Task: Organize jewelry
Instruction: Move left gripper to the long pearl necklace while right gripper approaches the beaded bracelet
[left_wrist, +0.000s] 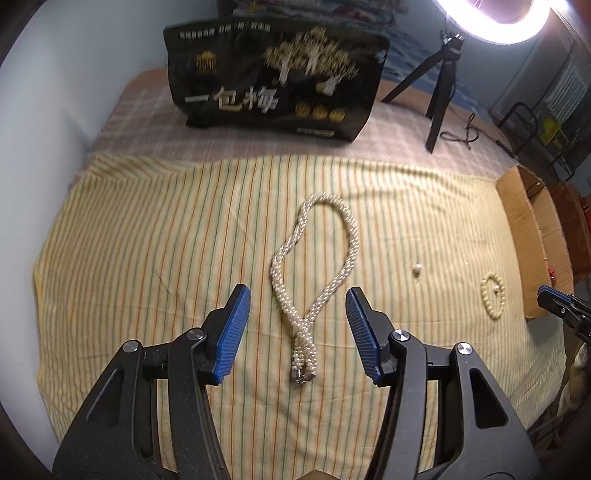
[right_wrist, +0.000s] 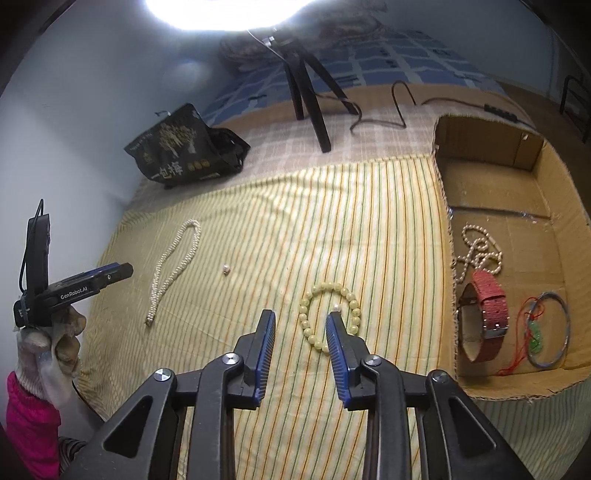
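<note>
Two blue ribbed pads of the left hand-held gripper (left_wrist: 298, 295) stand wide apart over a striped, wrinkled cloth (left_wrist: 147, 240), holding nothing. Between them lies a twisted rope necklace (left_wrist: 314, 266) of tiny pearls, a long narrow loop running away from the camera, its metal clasp nearest.

From the right wrist, the right hand-held gripper (right_wrist: 301, 319) is narrower and empty, its right pad just above a round bracelet (right_wrist: 330, 317) of smooth pale-yellow beads lying flat. A cardboard box (right_wrist: 447, 280) alongside holds a red woven watch strap (right_wrist: 491, 314).

Both grippers' jaws apart, tilted down.
</note>
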